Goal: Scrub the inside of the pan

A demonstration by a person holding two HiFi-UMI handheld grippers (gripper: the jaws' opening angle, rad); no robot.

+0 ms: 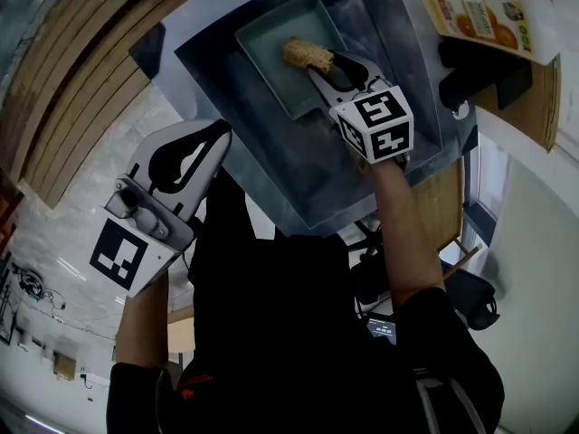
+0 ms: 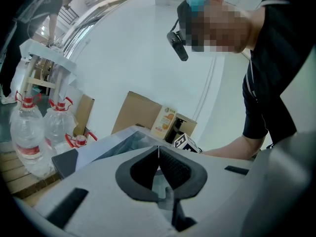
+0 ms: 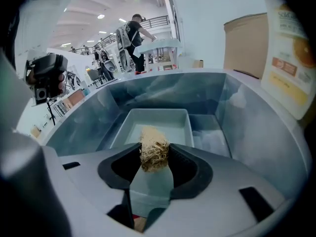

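Note:
A pale grey-green rectangular pan [image 1: 280,57] [image 3: 155,125] lies in a steel sink [image 1: 398,25] [image 3: 256,132]. My right gripper [image 1: 318,64] [image 3: 155,154] hangs over the pan's near right side, shut on a tan fibrous scrubber [image 1: 306,54] [image 3: 154,149]. The scrubber sits above the pan's inside floor; whether it touches is unclear. My left gripper [image 1: 222,132] [image 2: 158,159] is held outside the sink at its near left corner, jaws shut with nothing between them.
An orange-printed carton [image 1: 484,16] [image 2: 164,122] [image 3: 291,63] stands at the sink's right edge beside a cardboard box [image 2: 136,112]. Water bottles [image 2: 29,132] stand to the left. A wooden floor [image 1: 72,89] lies beyond the sink. People stand far behind.

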